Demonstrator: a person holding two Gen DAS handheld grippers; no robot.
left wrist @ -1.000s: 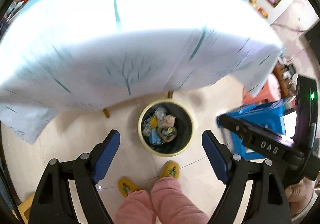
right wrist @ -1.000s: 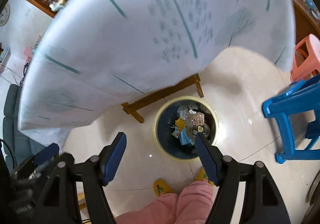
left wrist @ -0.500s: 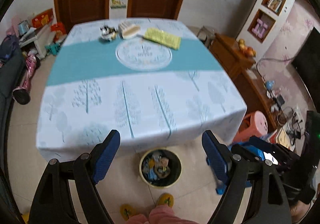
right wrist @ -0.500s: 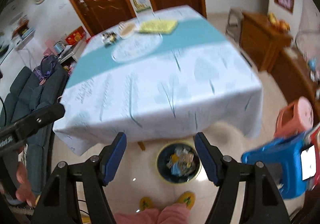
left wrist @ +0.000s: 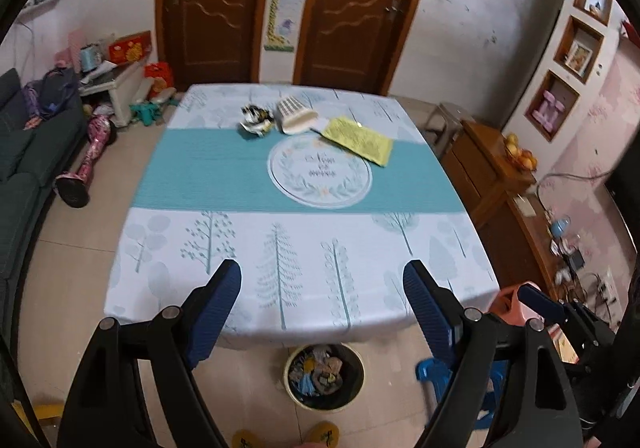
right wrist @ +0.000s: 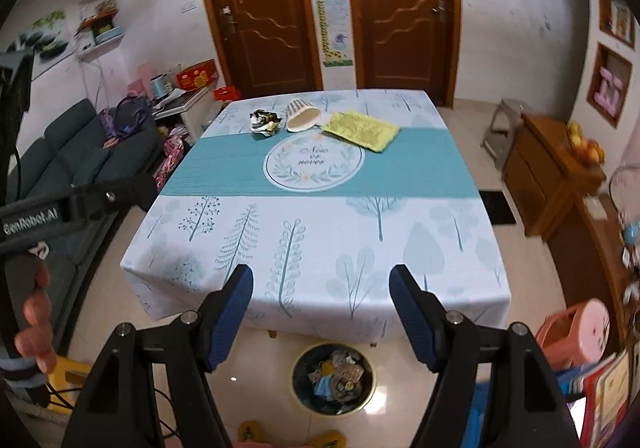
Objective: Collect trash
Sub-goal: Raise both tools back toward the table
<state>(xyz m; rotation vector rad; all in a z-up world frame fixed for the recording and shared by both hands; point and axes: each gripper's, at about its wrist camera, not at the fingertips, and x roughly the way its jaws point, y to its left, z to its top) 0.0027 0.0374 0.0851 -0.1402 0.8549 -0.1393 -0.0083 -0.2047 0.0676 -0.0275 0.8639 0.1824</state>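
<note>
Hovering above the near edge of the bench (left wrist: 208,184), I hold my left gripper (left wrist: 322,306) and right gripper (right wrist: 321,306) with jaws apart and nothing between them. At the far end of the tablecloth lie a crumpled wrapper (right wrist: 263,121), a tipped paper cup (right wrist: 301,115) just beside it, and a yellow cloth (right wrist: 362,130). On the floor below the near edge stands a trash bin (right wrist: 370,388), partly filled with scraps.
</note>
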